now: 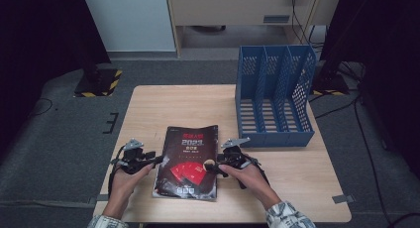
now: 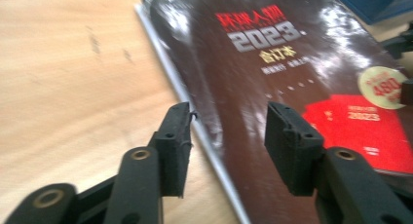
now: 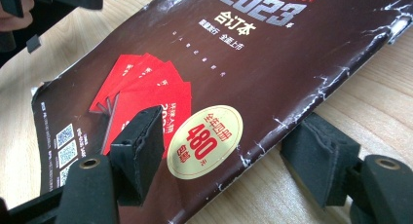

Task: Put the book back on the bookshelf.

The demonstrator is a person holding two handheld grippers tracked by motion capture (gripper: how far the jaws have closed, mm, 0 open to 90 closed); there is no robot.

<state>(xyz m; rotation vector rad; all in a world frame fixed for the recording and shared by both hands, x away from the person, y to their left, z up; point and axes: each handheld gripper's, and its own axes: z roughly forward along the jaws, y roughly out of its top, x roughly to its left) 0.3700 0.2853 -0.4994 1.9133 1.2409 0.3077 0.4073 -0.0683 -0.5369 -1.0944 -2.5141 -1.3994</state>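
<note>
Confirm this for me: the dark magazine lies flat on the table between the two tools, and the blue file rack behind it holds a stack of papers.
One thing is wrong: the blue file rack holds nothing; the high view shows its slots bare. The rest stands: the dark magazine lies flat on the table between the left tool and the right tool.

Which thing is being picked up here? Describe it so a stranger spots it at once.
Start at the wooden table with the blue file rack at its back right. In front of the rack, at the near edge between the two hands, lies a dark glossy magazine. Its red cards, round cream sticker and big "2023" mark it out.
</note>
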